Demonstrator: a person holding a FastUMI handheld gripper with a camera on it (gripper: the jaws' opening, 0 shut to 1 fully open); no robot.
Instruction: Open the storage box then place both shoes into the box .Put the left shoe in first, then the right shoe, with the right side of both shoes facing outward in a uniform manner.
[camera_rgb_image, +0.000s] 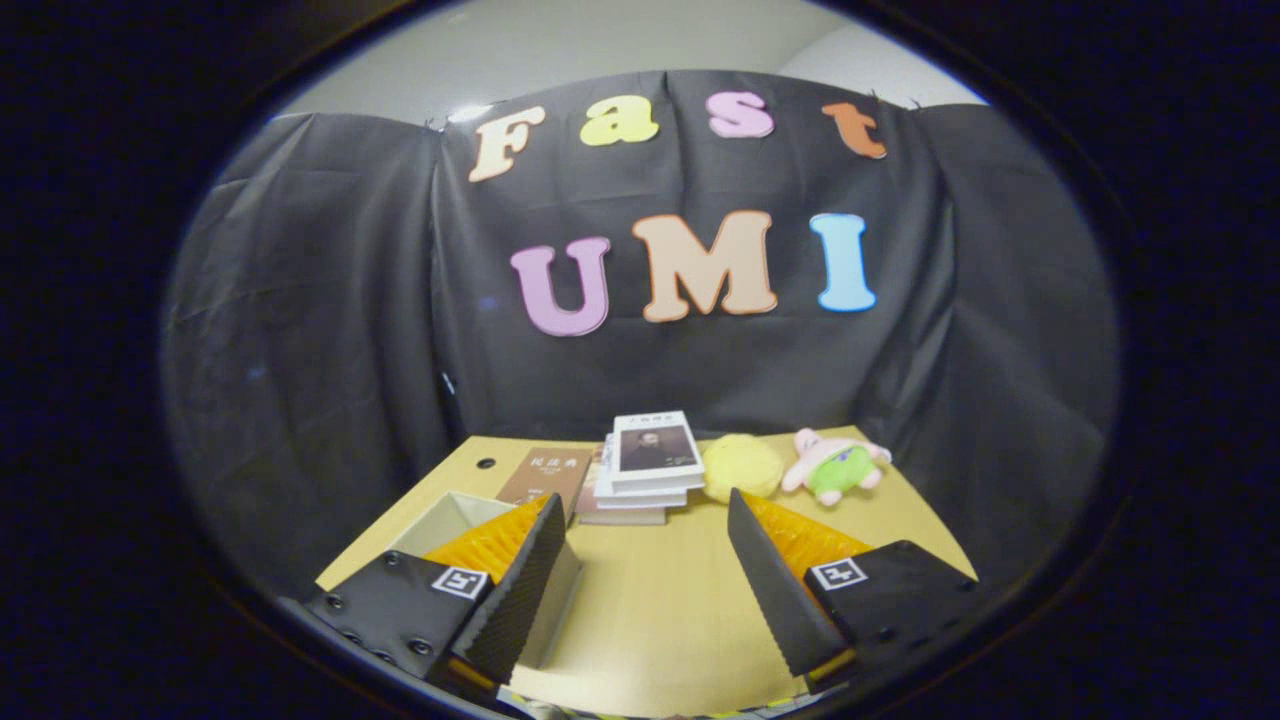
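Black cloth hangs behind a light wooden surface (660, 600), and a pale wall shows above the cloth. At the near side, the hand-held gripper (645, 560) is spread wide with nothing between its fingers; it grips nothing. Just behind the left finger sits the storage box (455, 515), a pale box with its top open. You can see into a bit of its inside, but the finger covers most of its near part, so it is hard to tell how deep it is or if anything lies in it. Its long side seems to run from the near left toward the far middle of the surface, though too much is hidden to be sure. Beyond the fingers, toward the back, a brown book (547, 475) lies flat beside the box. Next to it is a stack of books (645, 465), with a white one on top that has a dark picture on its cover. The bottom of the stack is partly covered by the ones above. Right beside the stack is a round yellow fluffy thing (742, 465), and it is too soft and blurry to say what it is. Just past that lies a pink and green plush toy (835, 465), lying on its back. A small dark hole (486, 463) shows in the surface near the far left corner.
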